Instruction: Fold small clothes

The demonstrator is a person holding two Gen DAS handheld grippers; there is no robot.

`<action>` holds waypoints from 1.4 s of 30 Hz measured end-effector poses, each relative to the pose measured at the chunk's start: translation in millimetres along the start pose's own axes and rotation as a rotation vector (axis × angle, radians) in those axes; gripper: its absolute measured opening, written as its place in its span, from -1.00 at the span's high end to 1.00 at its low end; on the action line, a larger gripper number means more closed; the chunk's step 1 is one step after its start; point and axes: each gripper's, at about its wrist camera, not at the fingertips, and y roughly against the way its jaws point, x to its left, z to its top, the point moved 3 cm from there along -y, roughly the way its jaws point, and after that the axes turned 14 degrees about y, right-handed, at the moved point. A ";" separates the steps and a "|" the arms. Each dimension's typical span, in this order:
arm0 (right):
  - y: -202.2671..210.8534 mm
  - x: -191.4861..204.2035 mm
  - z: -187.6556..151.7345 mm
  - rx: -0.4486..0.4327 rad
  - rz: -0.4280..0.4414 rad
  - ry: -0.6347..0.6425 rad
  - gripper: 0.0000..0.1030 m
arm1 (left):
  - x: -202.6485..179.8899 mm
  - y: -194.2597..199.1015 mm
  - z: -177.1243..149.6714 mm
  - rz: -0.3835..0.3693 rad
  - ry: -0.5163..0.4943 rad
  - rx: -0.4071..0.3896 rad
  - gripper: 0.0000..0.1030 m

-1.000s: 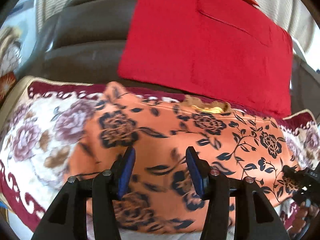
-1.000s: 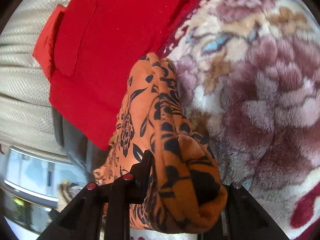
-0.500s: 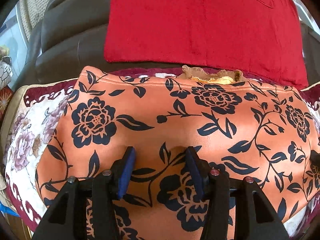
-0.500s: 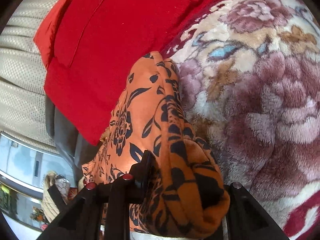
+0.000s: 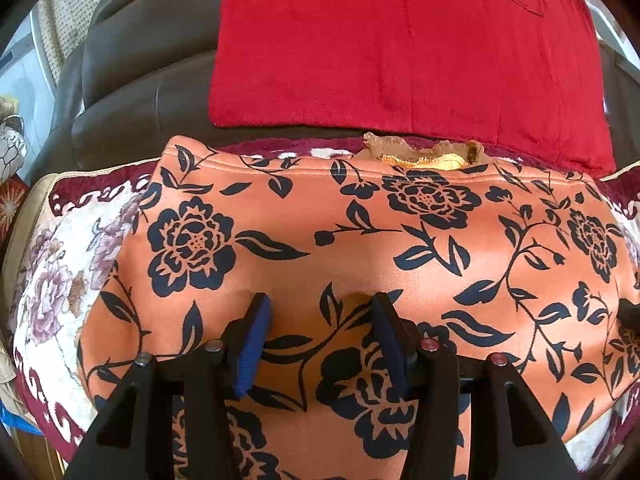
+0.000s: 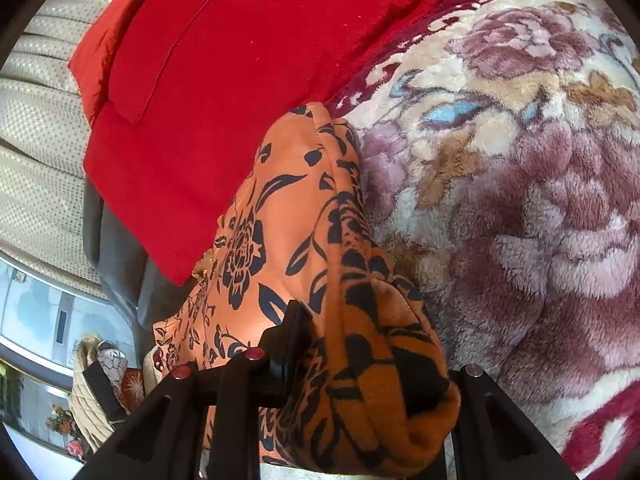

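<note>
An orange garment with black flowers (image 5: pixel 400 248) lies spread flat on a plush floral blanket (image 5: pixel 60 280). A tan, frilly bit of cloth (image 5: pixel 424 154) peeks out at the garment's far hem. My left gripper (image 5: pixel 320 304) is open, its blue pads (image 5: pixel 256 328) low over the garment's near middle with only flat fabric under the gap. In the right wrist view my right gripper (image 6: pixel 360 320) is shut on a thick bunched fold of the same garment (image 6: pixel 288 216) at its side edge. That fold hides the right finger.
A red cushion (image 5: pixel 400 48) leans on the dark leather sofa back (image 5: pixel 140 92) just beyond the garment. The blanket (image 6: pixel 520 200) stretches to the right of the held edge. Beige dotted curtain (image 6: pixel 40 140) and a window stand behind.
The garment, rumpled and blurred a second ago, now lies smooth and flat. My left gripper has come down and forward over it, still open. The right gripper keeps its hold.
</note>
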 end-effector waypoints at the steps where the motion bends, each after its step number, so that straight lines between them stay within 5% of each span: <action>1: -0.1 -0.1 0.8 0.002 0.000 0.002 0.47 | 0.5 1.9 0.1 -0.003 0.000 -0.003 -0.04; 8: 2.3 4.6 2.6 0.009 -0.018 0.023 0.59 | 1.7 -4.6 -2.5 0.004 -0.027 0.017 -0.04; 13: 6.8 20.9 12.4 0.012 -0.051 0.083 0.75 | 30.0 27.0 6.4 -0.027 0.016 -0.090 -0.04; 15: 11.8 37.3 20.0 -0.011 -0.072 0.126 0.77 | 41.3 -8.6 -3.1 -0.074 0.019 0.080 -0.05; 19: 22.4 125.8 43.0 -0.093 -0.105 0.344 0.79 | 84.5 6.2 9.6 -0.223 0.181 0.079 -0.03; 22: 18.6 223.5 39.3 -0.136 -0.094 0.589 0.79 | 148.5 36.8 21.4 -0.234 0.325 -0.047 -0.03; 25: -15.7 316.3 -5.0 -0.111 -0.054 0.835 0.79 | 204.0 33.4 16.3 -0.222 0.470 -0.021 -0.03; 28: -79.4 350.2 -58.1 0.022 -0.052 0.950 0.78 | 230.9 21.1 4.1 -0.218 0.515 0.031 -0.02; 31: -165.0 340.9 -124.7 0.259 -0.112 1.019 0.76 | 234.6 18.5 1.8 -0.327 0.559 0.066 -0.02; 39: -128.6 352.0 -103.0 0.129 -0.037 0.964 0.76 | 187.5 27.8 52.7 -0.576 0.506 0.118 -0.03; 42: -128.4 349.5 -106.6 0.121 -0.040 0.993 0.76 | 152.7 12.5 73.1 -0.637 0.413 0.210 -0.27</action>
